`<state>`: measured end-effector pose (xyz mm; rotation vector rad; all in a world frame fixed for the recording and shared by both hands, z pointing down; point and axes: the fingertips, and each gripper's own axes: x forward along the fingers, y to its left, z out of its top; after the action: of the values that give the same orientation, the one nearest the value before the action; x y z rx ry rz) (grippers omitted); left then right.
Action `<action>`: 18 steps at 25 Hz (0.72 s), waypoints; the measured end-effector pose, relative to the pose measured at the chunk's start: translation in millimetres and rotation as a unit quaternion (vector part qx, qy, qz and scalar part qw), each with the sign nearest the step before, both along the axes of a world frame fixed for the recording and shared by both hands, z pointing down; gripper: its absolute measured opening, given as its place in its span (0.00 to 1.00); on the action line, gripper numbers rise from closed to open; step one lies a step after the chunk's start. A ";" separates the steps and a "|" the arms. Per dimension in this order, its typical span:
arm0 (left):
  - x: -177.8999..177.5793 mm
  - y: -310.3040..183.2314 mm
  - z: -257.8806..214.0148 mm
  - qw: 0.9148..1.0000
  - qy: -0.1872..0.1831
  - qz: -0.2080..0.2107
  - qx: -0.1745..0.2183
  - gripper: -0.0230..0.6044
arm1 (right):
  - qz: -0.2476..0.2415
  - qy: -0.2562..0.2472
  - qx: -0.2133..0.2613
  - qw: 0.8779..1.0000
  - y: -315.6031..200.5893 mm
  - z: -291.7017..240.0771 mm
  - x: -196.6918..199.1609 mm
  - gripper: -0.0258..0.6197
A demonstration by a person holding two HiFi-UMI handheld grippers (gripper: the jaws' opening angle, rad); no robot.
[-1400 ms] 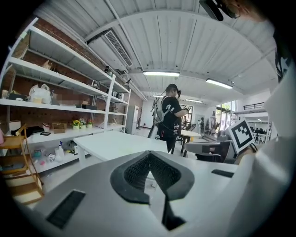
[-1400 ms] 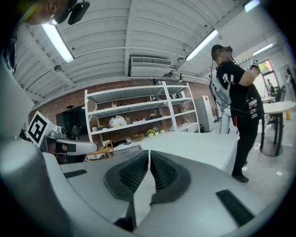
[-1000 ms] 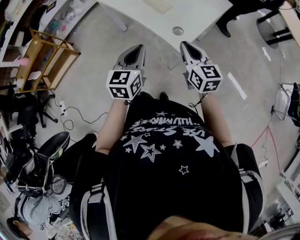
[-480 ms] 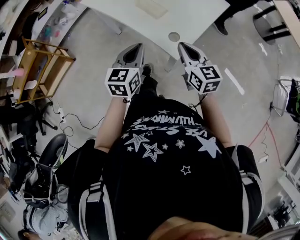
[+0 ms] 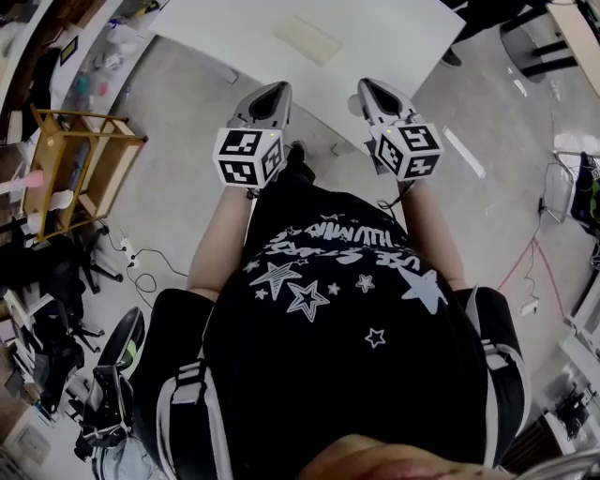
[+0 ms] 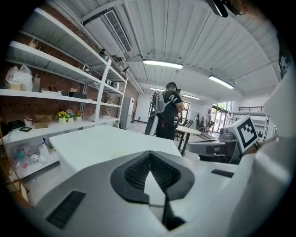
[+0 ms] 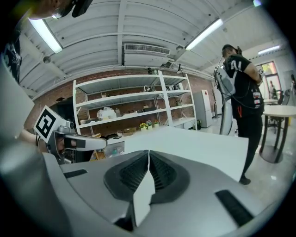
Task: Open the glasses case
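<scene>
Room: grey concrete floor is spreading around a white rectangular table [image 5: 384, 28] sitting at twelve o'clock in the head view.
Left: grey plastic left gripper [image 5: 279, 88] is pointing toward twelve o'clock, jaws pressing together, holding nothing.
Right: grey plastic right gripper [image 5: 364, 84] is pointing likewise, jaws meeting, carrying nothing.
Case: pale cream flat rectangular glasses case [image 5: 307, 39] is lying on that table, at one o'clock from the left gripper and eleven o'clock from the right gripper, apart from both.

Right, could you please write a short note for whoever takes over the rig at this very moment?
Left gripper: shut, empty.
Right gripper: shut, empty.
Both are held in front of the body, short of the white table.
Glasses case: apparently the pale flat item lying on the table, untouched.
Done: nothing yet.
To do: reach the case, hold it, open it.
</scene>
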<state>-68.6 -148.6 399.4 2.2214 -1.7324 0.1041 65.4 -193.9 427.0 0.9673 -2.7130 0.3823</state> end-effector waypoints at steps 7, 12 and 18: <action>-45.3 -53.0 22.2 0.999 0.000 0.019 -0.026 0.06 | 0.008 0.021 -0.010 1.000 -47.4 11.1 -45.2 0.06; -63.1 -84.7 47.3 0.997 0.002 0.052 -0.052 0.06 | 0.027 0.050 -0.017 0.998 -69.3 24.7 -66.9 0.06; -69.2 -119.7 71.8 0.993 0.012 0.093 -0.074 0.06 | 0.036 0.090 -0.035 0.995 -90.8 45.0 -83.5 0.06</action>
<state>-137.8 -268.3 471.3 2.2587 -1.4506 0.2393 -18.1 -284.7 472.1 1.0295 -2.4933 0.3822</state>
